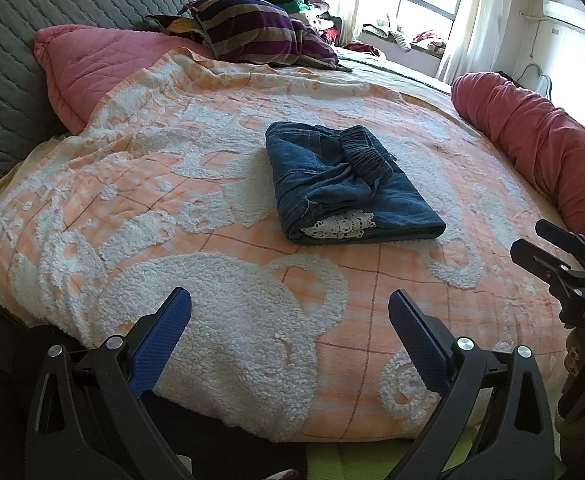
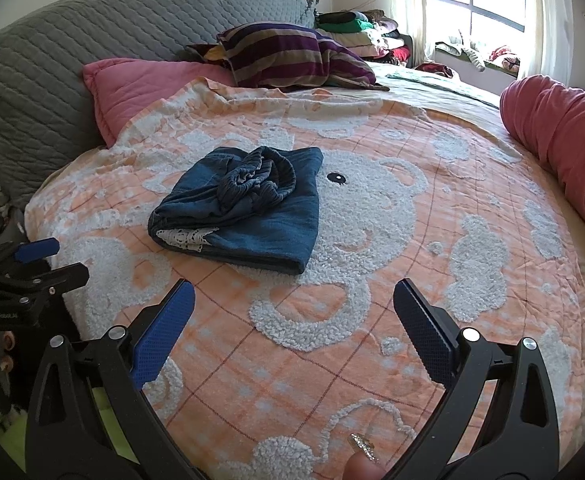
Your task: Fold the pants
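Pants (image 1: 348, 184) look pretty much folded already.
Both tools, left (image 1: 290, 312) and right (image 2: 294, 304), spread apart, empty, off the bed (image 1: 220, 288).

1. An orange-and-white blanket (image 1: 220, 216) with fluffy bear shapes covers the bed; a black eye (image 2: 336, 177) marks one bear's face.
2. A pink quilted pillow (image 1: 92, 68) lies at the head, partly tucked under the blanket's edge.
3. Behind it stands a grey quilted headboard cover (image 2: 92, 40).
4. A purple-and-tan striped cushion (image 2: 292, 56) rests beside the pink pillow, further along the bed.
5. A red rolled bolster (image 1: 540, 136) lies along the bed's right edge.
6. A stack of folded clothes (image 2: 368, 36) sits near the window (image 2: 488, 4), which is bright, with white curtains (image 1: 476, 20).
7. An air conditioner (image 1: 564, 14) is mounted on the wall at the right.
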`<state>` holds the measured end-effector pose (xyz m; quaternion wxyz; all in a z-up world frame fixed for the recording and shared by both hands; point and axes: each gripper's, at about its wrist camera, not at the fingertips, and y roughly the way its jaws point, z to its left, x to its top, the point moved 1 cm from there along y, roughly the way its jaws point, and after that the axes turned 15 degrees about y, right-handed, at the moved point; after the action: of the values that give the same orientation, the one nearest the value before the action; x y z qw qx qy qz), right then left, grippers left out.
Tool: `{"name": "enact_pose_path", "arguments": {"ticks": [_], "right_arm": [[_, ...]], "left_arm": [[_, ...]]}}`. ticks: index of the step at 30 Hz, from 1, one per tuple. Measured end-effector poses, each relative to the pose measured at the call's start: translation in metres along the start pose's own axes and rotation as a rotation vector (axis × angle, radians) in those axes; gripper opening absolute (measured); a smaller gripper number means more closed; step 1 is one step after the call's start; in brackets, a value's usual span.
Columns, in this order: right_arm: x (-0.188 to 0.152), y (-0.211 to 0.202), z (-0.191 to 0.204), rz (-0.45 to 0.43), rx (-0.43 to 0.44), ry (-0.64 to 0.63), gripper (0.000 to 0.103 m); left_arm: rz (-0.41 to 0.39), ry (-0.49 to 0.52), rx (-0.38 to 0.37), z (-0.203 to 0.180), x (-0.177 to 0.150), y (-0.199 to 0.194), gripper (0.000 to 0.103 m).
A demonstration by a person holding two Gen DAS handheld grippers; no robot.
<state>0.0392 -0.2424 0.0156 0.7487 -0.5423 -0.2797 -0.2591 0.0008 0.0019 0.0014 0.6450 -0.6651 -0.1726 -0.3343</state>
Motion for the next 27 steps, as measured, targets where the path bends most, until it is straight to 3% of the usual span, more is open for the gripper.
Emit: {"name": "enact_pose_path", "arguments": {"ticks": [27], "right_arm": [[-0.0046, 0.0017, -0.0039, 0.009, -0.007, -0.002, 0.094]], "left_arm": [[0.009, -0.008, 0.005, 0.0027, -0.0004, 0.0013, 0.099]]}}
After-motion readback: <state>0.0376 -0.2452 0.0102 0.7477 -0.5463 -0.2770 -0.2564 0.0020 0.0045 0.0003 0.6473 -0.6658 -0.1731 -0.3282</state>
